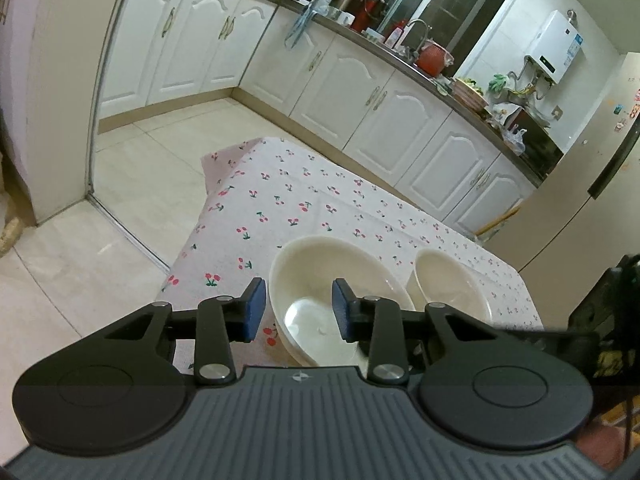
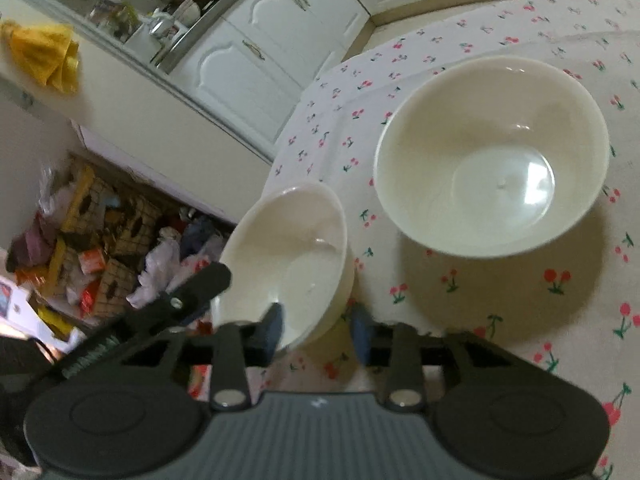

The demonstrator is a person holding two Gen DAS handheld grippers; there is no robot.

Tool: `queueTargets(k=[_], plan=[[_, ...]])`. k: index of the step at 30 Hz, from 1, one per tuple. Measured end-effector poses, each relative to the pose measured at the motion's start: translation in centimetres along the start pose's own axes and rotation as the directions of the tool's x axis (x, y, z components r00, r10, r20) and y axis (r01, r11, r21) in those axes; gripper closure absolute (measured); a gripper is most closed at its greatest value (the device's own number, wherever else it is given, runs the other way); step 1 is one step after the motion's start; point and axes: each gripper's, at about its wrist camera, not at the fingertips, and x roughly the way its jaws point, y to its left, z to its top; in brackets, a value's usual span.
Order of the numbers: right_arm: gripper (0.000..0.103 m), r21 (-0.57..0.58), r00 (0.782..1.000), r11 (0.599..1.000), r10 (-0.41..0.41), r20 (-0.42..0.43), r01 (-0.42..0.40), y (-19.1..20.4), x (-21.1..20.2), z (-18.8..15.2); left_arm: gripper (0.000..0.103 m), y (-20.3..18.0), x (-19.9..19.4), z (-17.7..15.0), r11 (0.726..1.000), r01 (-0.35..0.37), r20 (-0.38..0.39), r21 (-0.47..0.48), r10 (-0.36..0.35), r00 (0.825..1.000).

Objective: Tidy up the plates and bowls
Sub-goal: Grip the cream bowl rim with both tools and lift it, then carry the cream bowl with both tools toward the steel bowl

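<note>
The small bowl (image 2: 286,264), low and left of centre in the right view, is tilted and clamped at its near rim by the right gripper (image 2: 316,330), so the step in hand is judged to be its lifting for nesting into the big bowl (image 2: 492,156) on the table (image 2: 520,320) at upper right. The left gripper (image 1: 299,308) straddles the big bowl's near rim in the lower middle of its view, its jaws apart; whether the pads (image 1: 340,312) touch cannot be told. The bowls' near edges are hidden behind the gripper bodies, and the right view is blurred.
</note>
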Motion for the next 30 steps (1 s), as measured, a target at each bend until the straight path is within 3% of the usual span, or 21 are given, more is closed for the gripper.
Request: queueTargets(k=[2, 4, 8, 14, 22, 30], plan=[[0.031, 0.01, 0.999, 1.0, -0.011, 0.033, 0.01, 0.0, -0.4, 0.4, 0.064, 0.1, 0.0, 0.0, 1.0, 0.004, -0.002, -0.005, -0.005, 1.0], [0.023, 0.014, 0.998, 0.999, -0.03, 0.063, 0.029, -0.1, -0.6, 0.7, 0.064, 0.2, 0.0, 0.1, 1.0, 0.011, -0.004, -0.014, -0.011, 1.0], [0.019, 0.07, 0.996, 0.997, 0.034, 0.086, -0.04, -0.7, -0.4, 1.1, 0.063, 0.2, 0.1, 0.0, 1.0, 0.017, -0.014, -0.024, -0.018, 1.0], [0.011, 0.122, 0.988, 0.986, 0.099, 0.121, -0.114, -0.8, 0.6, 1.6, 0.05, -0.3, 0.4, 0.0, 0.999, 0.027, -0.026, -0.021, -0.027, 0.999], [0.012, 0.146, 0.978, 0.973, 0.157, 0.135, -0.176, -1.4, 1.1, 2.2, 0.05, -0.8, 0.9, -0.2, 0.999, 0.034, -0.044, -0.011, -0.035, 0.998], [0.012, 0.138, 0.977, 0.974, 0.158, 0.144, -0.178, -0.8, -0.2, 1.7, 0.049, -1.2, 0.0, 0.0, 0.999, 0.047, -0.014, -0.024, -0.047, 0.999]])
